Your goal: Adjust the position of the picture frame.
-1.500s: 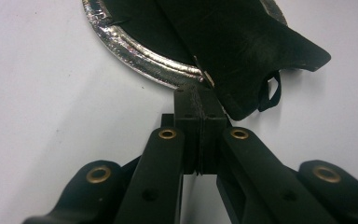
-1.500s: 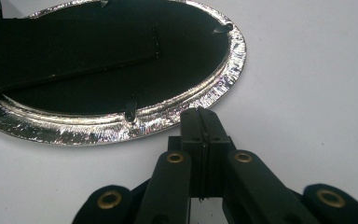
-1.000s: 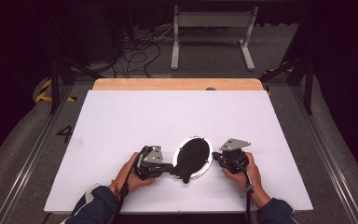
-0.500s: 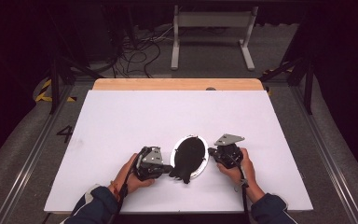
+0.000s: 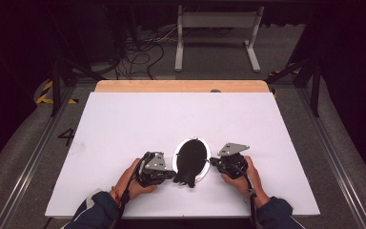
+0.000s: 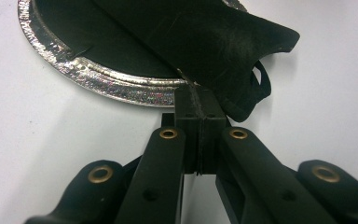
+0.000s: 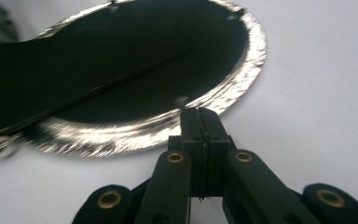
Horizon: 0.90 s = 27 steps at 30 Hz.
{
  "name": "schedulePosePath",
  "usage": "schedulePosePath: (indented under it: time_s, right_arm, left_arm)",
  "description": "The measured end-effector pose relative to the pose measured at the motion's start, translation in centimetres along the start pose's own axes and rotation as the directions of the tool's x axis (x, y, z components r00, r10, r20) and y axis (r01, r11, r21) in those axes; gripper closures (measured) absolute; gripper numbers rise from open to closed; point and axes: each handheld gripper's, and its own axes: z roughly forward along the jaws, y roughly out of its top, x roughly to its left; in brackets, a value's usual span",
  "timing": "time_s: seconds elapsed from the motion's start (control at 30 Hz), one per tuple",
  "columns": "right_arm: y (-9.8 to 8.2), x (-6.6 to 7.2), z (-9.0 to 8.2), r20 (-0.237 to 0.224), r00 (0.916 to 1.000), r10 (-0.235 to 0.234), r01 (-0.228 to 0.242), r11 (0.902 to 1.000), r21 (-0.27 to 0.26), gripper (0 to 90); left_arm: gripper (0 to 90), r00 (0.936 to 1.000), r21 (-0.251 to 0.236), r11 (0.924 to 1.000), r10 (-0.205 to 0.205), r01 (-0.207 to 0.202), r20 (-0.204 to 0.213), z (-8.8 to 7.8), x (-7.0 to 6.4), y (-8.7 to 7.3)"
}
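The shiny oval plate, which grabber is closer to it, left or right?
About a tie. The left gripper is shut on the black cloth at the silver plate's edge; the right gripper is shut with its tips at the rim on the opposite side.

Your right gripper (image 5: pixel 214 162) now sits closer in against the silver plate's (image 5: pixel 205 168) right rim than a second ago, jaws closed at the edge; the grey three-cornered plate (image 5: pixel 233 148) on it tilts up further from your hand (image 5: pixel 245 174).
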Motion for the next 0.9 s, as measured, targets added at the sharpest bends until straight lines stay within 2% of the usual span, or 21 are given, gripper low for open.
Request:
schedulePosePath:
  time_s: [0.1,0.2,0.23,0.3,0.4,0.67,0.83,0.9]
  right_arm:
    - [-0.4,0.9,-0.5,-0.048,0.9989,-0.003,0.004,1.0,0.009,90.0]
    - [-0.4,1.3,-0.6,-0.046,0.9989,-0.012,0.012,0.9998,0.012,90.0]
    - [-0.4,1.1,-0.5,-0.056,0.9984,0.009,-0.008,1.0,0.005,90.0]
    - [-0.4,1.0,-0.4,-0.057,0.9982,0.018,-0.018,0.9998,-0.001,90.0]
    - [-0.2,1.0,-0.1,-0.034,0.9992,0.02,-0.02,0.9998,-0.002,90.0]
    - [0.4,0.6,0.6,0.011,0.9993,0.036,-0.036,0.9992,-0.017,90.0]
    - [0.7,0.0,1.0,0.014,0.9986,0.052,-0.052,0.9984,-0.025,90.0]
    - [0.9,-0.2,1.2,0.022,0.9983,0.053,-0.052,0.9983,-0.025,90.0]
  left_arm:
    - [90.0,1.0,0.0,1.0,-0.004,0.004,0.0,0.0,-0.1,0.0]
    - [90.0,1.0,0.006,1.0,0.001,-0.001,-0.004,0.0,-0.1,0.1]
    - [90.0,1.0,0.005,1.0,0.0,0.0,-0.007,0.0,-0.1,0.1]
    - [90.0,1.0,0.005,1.0,0.0,0.0,-0.009,0.0,-0.1,0.1]
    - [90.0,0.9993,0.014,0.9997,0.02,-0.019,-0.03,0.1,-0.3,0.3]
    - [90.0,0.9988,0.005,1.0,0.002,-0.002,-0.048,0.4,0.2,0.4]
    - [90.0,0.9975,0.012,0.9999,0.0,0.001,-0.071,0.6,0.5,0.8]
    - [90.0,0.9976,0.009,0.9999,-0.006,0.006,-0.069,0.7,0.7,0.8]
